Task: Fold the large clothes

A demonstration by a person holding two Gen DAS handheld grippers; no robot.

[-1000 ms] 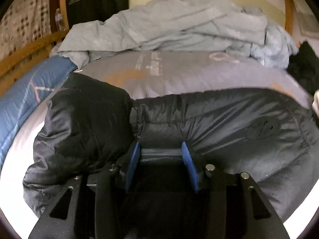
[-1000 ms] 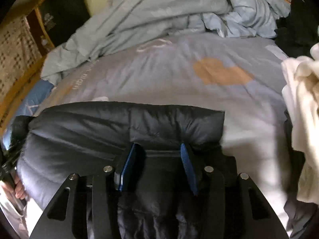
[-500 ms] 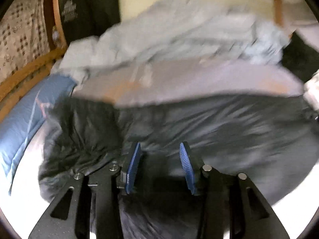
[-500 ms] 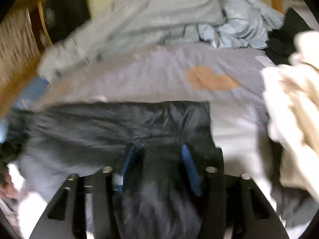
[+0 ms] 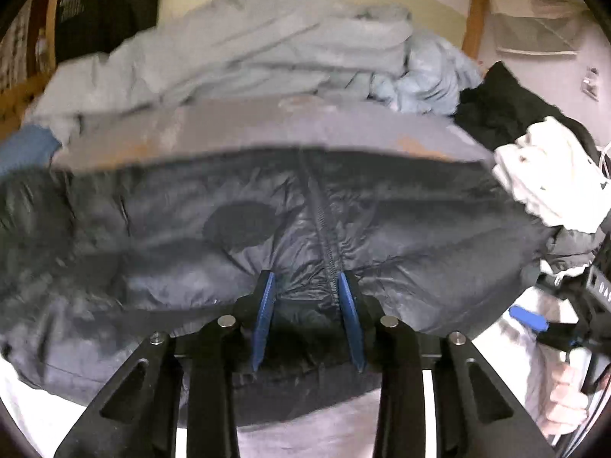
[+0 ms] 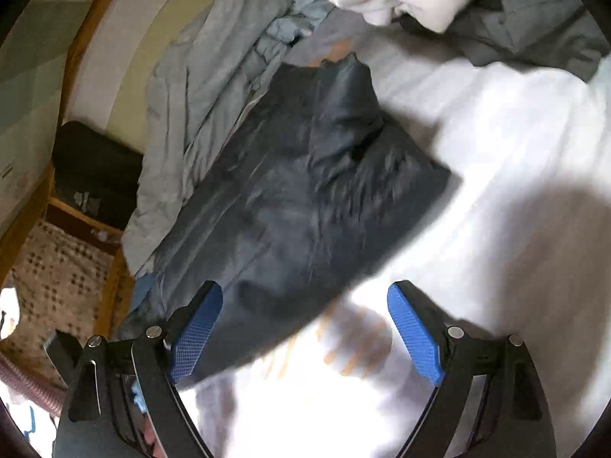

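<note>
A dark padded jacket [image 5: 229,236] lies flat across the bed, its zipper running toward me. My left gripper [image 5: 305,305] is at the jacket's near edge beside the zipper. Its jaws are closing, and puckered fabric is pinched between the blue pads [image 5: 263,305]. My right gripper [image 6: 305,332] stands wide with its jaws still opening, and nothing is pressed between them. The jacket [image 6: 305,191] lies ahead of it, one corner under the left finger. In the left wrist view, a blue finger [image 5: 529,318] of the right gripper and the hand holding it show at the right edge.
A crumpled light blue duvet [image 5: 248,49] is heaped at the back of the bed. A white garment [image 5: 546,175] and black clothing [image 5: 504,107] lie at the right. A grey garment [image 6: 534,19] lies beyond the white sheet [image 6: 496,152]. A wooden bed frame [image 5: 473,11] borders the bed.
My right gripper has let go of the jacket's edge, spread wide, rolled and pulled away. My left gripper has shifted right along the jacket, from the sleeve side to the zipper.
</note>
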